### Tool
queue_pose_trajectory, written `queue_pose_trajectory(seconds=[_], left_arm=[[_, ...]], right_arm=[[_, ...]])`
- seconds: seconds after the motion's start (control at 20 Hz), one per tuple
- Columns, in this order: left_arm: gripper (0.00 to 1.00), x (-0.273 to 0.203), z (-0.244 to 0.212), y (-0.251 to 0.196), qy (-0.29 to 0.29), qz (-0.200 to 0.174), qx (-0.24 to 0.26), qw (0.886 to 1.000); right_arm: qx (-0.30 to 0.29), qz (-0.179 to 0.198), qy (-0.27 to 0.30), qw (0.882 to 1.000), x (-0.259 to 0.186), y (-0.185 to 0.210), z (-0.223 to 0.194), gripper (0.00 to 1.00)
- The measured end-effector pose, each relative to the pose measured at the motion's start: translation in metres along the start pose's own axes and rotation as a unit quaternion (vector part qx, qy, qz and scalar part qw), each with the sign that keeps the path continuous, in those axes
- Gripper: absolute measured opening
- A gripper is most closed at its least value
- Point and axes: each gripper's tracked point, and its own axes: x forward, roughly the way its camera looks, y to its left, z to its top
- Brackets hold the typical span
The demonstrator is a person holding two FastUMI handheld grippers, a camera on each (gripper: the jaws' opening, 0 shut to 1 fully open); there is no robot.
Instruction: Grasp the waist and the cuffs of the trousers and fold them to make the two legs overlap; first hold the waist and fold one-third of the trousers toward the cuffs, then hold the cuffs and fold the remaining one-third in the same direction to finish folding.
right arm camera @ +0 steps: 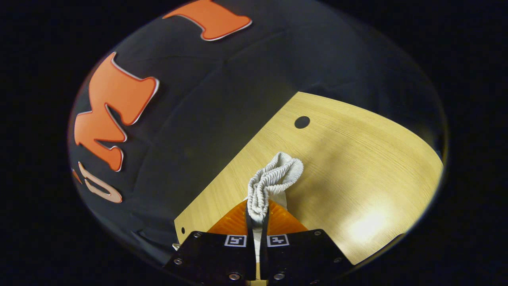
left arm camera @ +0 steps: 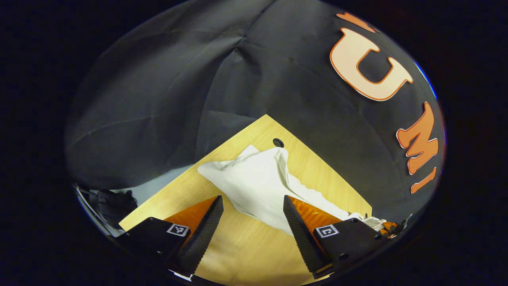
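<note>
**Waist gripped, folding not yet visibly begun**

Right gripper (right arm camera: 257, 222): fingers closed on the gathered elastic waist (right arm camera: 274, 176) of the white fabric trousers (left arm camera: 258, 182), bunched band protruding ahead of the fingertips, above the light wooden tabletop (right arm camera: 357, 159). Left gripper (left arm camera: 252, 216): fingers spread wide, holding nothing, poised near the edge of the cloth. Trousers lying rumpled across the tabletop in the left gripper view, one end raised in a peak. Legs possibly overlapped already; cannot be confirmed. Judged early stage: both one-third folds outstanding; cuffs not identifiable. Around: round cable hole (right arm camera: 302, 122) in the tabletop beyond the waist, black cloth wall (left arm camera: 178, 79) close behind. No obstruction on the tabletop near the garment.
</note>
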Motion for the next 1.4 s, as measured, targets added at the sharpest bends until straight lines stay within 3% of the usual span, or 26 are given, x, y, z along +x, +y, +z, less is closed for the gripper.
queue_pose_trajectory(seconds=[0.15, 0.25, 0.6, 0.9, 1.4], left_arm=[[0.96, 0.002, 0.008, 0.018, 0.006, -0.007, 0.002, 1.000], [1.00, 0.003, 0.016, 0.029, 0.010, -0.012, 0.003, 1.000], [1.00, 0.009, 0.045, 0.069, 0.010, -0.027, 0.000, 1.000], [0.99, 0.015, 0.045, 0.102, 0.024, -0.025, -0.010, 0.999], [1.00, 0.013, 0.033, 0.131, 0.029, -0.019, -0.032, 0.999]], right_arm=[[-0.030, 0.013, -0.009, 0.999, -0.004, 0.052, -0.019, 0.04], [-0.040, 0.028, -0.004, 0.999, -0.007, 0.082, -0.036, 0.04], [-0.085, 0.063, 0.032, 0.994, 0.013, 0.183, -0.120, 0.04], [-0.136, 0.066, 0.080, 0.985, 0.044, 0.217, -0.189, 0.04], [-0.196, 0.045, 0.145, 0.969, 0.067, 0.247, -0.161, 0.05]])
